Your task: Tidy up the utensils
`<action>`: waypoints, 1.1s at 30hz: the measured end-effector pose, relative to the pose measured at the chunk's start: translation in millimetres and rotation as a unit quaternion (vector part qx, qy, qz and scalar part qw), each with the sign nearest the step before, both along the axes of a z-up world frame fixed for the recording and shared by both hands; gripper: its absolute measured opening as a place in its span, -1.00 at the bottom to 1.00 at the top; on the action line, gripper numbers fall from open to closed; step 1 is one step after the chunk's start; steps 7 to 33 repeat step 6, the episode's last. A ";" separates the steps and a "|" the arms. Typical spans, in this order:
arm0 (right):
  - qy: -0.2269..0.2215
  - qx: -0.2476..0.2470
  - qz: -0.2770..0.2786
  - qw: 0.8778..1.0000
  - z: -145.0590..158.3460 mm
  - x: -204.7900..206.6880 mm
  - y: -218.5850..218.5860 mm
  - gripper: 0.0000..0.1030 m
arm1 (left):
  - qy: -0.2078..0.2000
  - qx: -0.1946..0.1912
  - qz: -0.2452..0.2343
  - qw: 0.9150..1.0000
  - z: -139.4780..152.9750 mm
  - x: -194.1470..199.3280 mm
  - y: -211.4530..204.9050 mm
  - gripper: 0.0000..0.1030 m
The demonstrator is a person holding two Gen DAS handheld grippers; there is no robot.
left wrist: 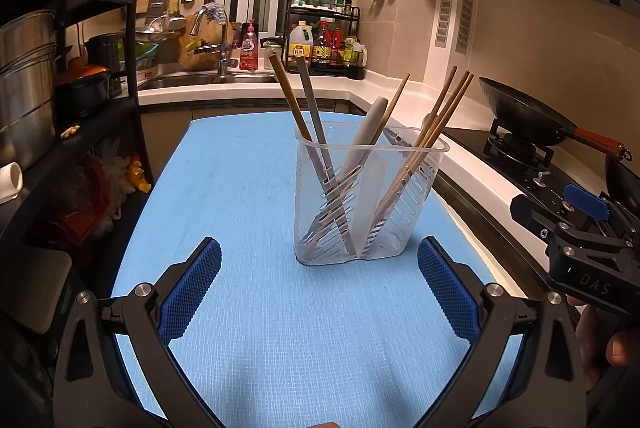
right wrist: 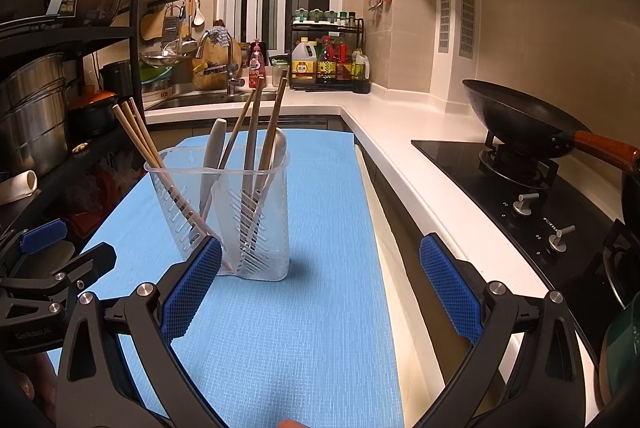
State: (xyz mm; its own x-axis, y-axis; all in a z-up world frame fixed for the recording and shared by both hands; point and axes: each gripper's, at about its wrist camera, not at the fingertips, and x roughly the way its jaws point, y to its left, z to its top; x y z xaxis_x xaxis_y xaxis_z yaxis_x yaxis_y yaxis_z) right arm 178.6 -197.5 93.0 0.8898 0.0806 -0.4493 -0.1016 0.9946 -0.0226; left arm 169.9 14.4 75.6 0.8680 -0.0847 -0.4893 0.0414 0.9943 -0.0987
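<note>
Ahead, utensil holder (left wrist: 366, 196) beyond wide-spread, empty left fingers (left wrist: 192, 292) and right fingers (right wrist: 450, 288)

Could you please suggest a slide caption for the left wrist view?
Open left tongs hover over the blue mat, facing a clear utensil holder filled with chopsticks.

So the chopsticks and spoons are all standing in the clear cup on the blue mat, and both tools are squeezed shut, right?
Not quite. The chopsticks and spoons do stand in the clear cup on the blue mat, but both tools are open, not shut. The left wrist view shows the left tool spread wide with nothing in it, and the right wrist view shows the same for the right tool.
</note>
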 end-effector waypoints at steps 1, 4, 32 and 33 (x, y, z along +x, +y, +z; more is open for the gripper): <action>0.000 0.000 0.000 1.000 -0.2 0.3 -0.1 0.90 | 0.001 0.001 0.000 1.000 -0.2 0.6 0.5 0.85; 0.000 0.000 0.000 1.000 -0.1 0.2 -0.4 0.90 | 0.004 -0.001 0.002 1.000 -1.0 1.4 1.5 0.85; 0.000 0.000 0.000 1.000 -0.1 0.2 -0.2 0.90 | 0.006 -0.001 0.003 1.000 -1.2 1.8 2.3 0.85; 0.000 0.000 0.000 1.000 -0.1 0.2 -0.2 0.90 | 0.006 -0.001 0.003 1.000 -1.2 1.8 2.3 0.85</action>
